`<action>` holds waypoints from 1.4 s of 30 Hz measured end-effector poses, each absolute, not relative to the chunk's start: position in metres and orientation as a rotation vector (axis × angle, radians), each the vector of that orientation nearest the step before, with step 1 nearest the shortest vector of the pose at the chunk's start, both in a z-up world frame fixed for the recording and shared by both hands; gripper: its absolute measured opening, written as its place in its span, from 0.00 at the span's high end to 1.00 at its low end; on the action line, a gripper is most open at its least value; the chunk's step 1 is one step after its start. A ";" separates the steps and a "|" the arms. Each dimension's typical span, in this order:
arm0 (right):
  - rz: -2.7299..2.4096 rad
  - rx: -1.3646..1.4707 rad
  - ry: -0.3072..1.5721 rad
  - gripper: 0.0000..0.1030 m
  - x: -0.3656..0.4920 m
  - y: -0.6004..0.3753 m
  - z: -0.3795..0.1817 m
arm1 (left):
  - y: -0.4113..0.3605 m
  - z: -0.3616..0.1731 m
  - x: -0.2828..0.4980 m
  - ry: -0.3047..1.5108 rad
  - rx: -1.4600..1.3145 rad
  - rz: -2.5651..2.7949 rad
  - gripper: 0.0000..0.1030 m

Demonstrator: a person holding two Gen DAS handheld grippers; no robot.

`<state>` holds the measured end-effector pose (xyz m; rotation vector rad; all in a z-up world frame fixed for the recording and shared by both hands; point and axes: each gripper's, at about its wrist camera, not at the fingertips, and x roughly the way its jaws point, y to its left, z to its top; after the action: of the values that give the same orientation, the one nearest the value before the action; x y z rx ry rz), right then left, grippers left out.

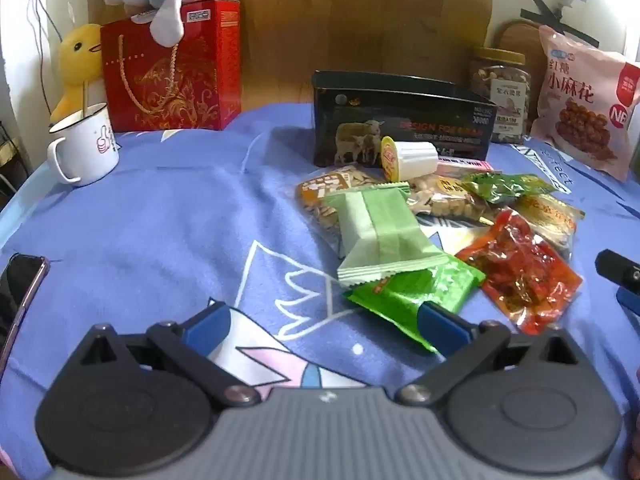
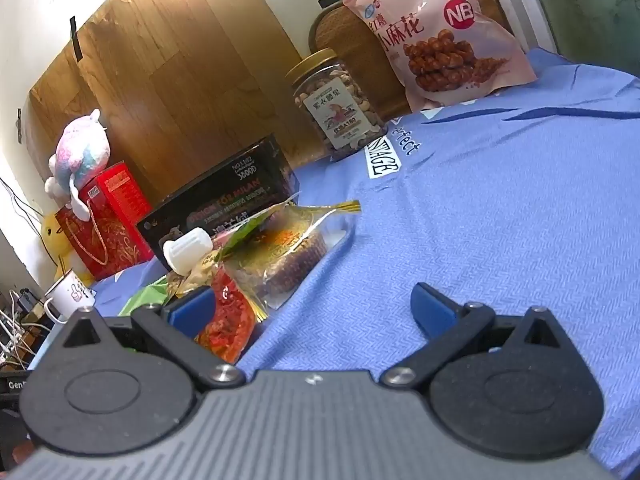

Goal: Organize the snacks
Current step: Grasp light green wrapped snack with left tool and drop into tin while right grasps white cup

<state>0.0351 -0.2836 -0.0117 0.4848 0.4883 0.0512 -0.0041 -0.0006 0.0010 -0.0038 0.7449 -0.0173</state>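
A pile of small snack packets lies on the blue cloth (image 1: 160,216) in front of an open black box (image 1: 400,120). It holds a pale green wrapped bar (image 1: 380,232), a bright green packet (image 1: 416,296), a red packet (image 1: 520,268), nut packets (image 1: 320,196) and a white jelly cup (image 1: 408,158). My left gripper (image 1: 324,320) is open and empty, its right finger over the bright green packet's edge. My right gripper (image 2: 312,308) is open and empty, its left finger by the red packet (image 2: 228,320). A clear-wrapped cake (image 2: 288,252) lies ahead of it.
A nut jar (image 1: 500,96) and a pink snack bag (image 1: 584,100) stand at the back right. A red gift bag (image 1: 168,68) with plush toys and a white mug (image 1: 84,148) stand at the back left. A phone (image 1: 20,292) lies at the left edge.
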 end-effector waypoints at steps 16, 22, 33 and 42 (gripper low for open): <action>0.088 0.406 0.450 0.00 0.027 -0.268 -0.003 | 0.095 0.015 -0.019 0.619 -0.232 -0.167 0.01; 0.330 0.192 0.438 0.21 0.037 -0.218 0.024 | 0.107 0.025 0.021 0.711 -0.370 -0.371 0.35; 0.544 0.009 0.635 0.29 0.107 -0.147 0.009 | 0.060 -0.011 0.081 0.870 -0.327 -0.578 0.62; 0.565 0.009 0.568 0.52 0.106 -0.135 0.010 | 0.064 0.014 0.076 0.811 -0.346 -0.596 0.69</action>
<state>0.1064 -0.1348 0.0095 0.0088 0.5677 0.5647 0.0763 0.0644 0.0137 -0.3456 0.8108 -0.5960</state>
